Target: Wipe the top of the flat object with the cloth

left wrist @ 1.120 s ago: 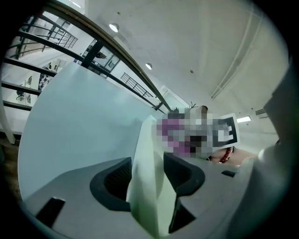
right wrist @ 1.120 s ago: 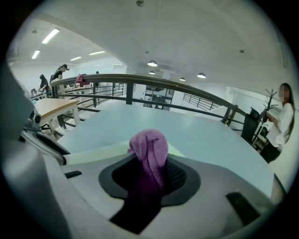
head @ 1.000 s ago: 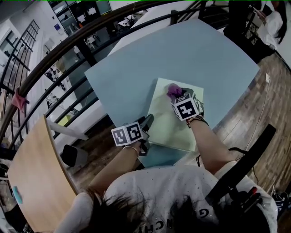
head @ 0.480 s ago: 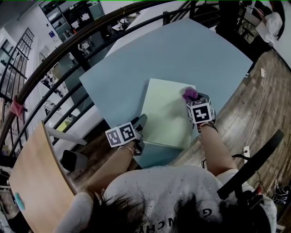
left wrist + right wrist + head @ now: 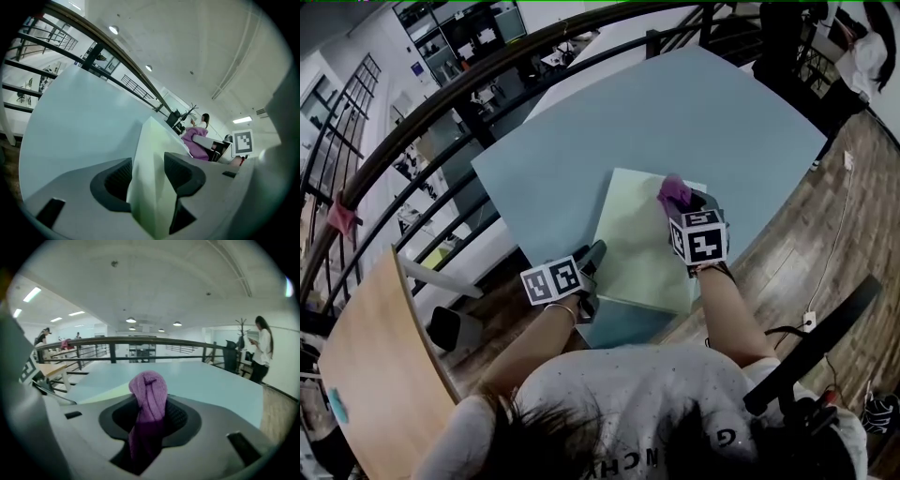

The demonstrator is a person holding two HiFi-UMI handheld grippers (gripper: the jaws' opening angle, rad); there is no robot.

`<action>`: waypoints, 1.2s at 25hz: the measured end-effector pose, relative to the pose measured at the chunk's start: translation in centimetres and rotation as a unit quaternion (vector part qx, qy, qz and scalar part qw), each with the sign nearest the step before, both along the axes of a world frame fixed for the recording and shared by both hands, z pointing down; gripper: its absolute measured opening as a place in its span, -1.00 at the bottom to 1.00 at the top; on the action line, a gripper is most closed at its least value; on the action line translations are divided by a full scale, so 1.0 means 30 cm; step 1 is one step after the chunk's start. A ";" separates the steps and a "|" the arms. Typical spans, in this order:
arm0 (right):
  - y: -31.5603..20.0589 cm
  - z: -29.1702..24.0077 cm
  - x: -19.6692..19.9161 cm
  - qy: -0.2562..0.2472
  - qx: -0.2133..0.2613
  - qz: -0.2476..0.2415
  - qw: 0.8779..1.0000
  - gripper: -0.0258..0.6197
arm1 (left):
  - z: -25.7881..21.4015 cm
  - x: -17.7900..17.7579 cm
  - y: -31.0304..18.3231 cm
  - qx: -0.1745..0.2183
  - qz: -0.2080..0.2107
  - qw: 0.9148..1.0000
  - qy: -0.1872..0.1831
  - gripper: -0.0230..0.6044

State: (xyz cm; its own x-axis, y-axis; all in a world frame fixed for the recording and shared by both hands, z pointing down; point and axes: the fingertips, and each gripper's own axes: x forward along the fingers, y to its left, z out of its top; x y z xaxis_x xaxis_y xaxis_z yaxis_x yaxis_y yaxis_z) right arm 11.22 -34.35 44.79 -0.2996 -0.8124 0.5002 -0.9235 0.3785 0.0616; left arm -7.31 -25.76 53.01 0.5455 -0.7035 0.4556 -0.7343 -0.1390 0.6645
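Observation:
A pale green flat board (image 5: pixel 645 244) lies on the light blue table (image 5: pixel 703 122). My left gripper (image 5: pixel 589 258) is shut on the board's near left edge; in the left gripper view the board (image 5: pixel 152 168) runs between the dark pads (image 5: pixel 185 171). My right gripper (image 5: pixel 689 202) is shut on a purple cloth (image 5: pixel 674 190) and holds it at the board's far right corner. The right gripper view shows the bunched cloth (image 5: pixel 149 401) clamped between the jaws, sticking up above them.
A black railing (image 5: pixel 441 103) runs along the table's far and left sides. A wooden tabletop (image 5: pixel 375 375) sits at lower left. Wood floor with a cable (image 5: pixel 839 234) lies to the right. A person (image 5: pixel 260 350) stands beyond the table's far end.
My right gripper with the cloth swung from the board's far middle out to the right corner, then back a little leftward. The left gripper stayed clamped on the board's edge.

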 end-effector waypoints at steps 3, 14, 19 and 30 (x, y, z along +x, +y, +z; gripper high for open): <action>0.036 -0.049 -0.268 -0.074 0.010 -0.127 0.989 -0.51 | -0.006 0.004 -0.003 0.002 0.001 1.000 0.000 -0.25; -0.008 0.148 -0.470 0.059 -0.017 -0.191 0.980 -0.51 | 0.002 0.010 -0.001 0.006 0.002 1.000 -0.009 -0.25; -0.045 0.161 -0.349 0.086 -0.032 -0.139 0.986 -0.52 | 0.010 0.004 -0.006 -0.002 0.007 1.000 -0.003 -0.25; 0.009 0.151 0.035 0.107 -0.054 -0.006 0.993 -0.53 | 0.005 0.004 -0.004 -0.004 0.013 1.000 0.007 -0.25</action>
State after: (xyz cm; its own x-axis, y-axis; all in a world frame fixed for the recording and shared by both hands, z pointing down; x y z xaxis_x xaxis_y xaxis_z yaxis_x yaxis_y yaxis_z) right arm 12.26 -34.06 49.31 -0.1870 -0.7481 0.6367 -0.8890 0.4046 0.2144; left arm -7.19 -25.87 53.15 0.5693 -0.6856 0.4538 -0.7212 -0.1515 0.6760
